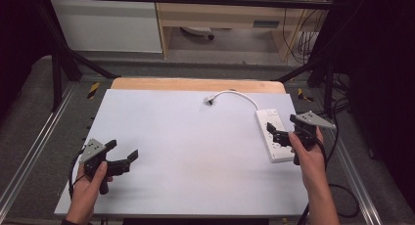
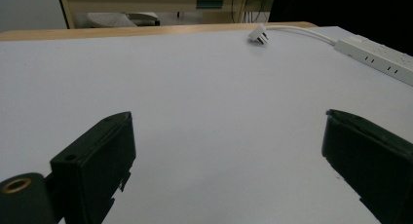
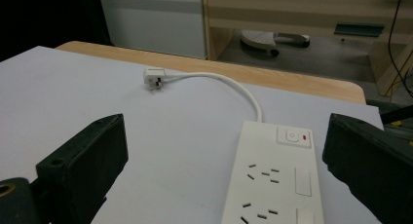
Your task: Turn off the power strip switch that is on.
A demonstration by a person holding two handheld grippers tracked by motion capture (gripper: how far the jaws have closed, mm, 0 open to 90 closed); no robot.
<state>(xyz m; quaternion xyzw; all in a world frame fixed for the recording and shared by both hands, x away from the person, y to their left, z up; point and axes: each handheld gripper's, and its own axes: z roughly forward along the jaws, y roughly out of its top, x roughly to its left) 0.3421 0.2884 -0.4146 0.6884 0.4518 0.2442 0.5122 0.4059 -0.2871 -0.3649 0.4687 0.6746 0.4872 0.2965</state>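
A white power strip (image 1: pixel 270 134) (image 3: pixel 275 180) lies near the table's right edge, and it also runs along the right of the left gripper view (image 2: pixel 377 57). Its white cable (image 1: pixel 235 94) (image 3: pixel 229 83) curves to a plug (image 1: pixel 209 100) (image 2: pixel 258 35) (image 3: pixel 152 78) lying loose near the far edge. My right gripper (image 1: pixel 278 133) (image 3: pixel 224 185) hovers over the strip's near half, jaws wide apart and empty. At the near left, low over the sheet, my left gripper (image 1: pixel 122 151) (image 2: pixel 229 165) is open and holds nothing.
The table (image 1: pixel 195 84) is wooden, covered by a pale sheet (image 1: pixel 191 151). A black frame (image 1: pixel 58 63) surrounds it. A shelf unit (image 1: pixel 220 14) and hanging wires (image 1: pixel 301 36) stand beyond the far edge. Each gripper's black cable trails off the near corners.
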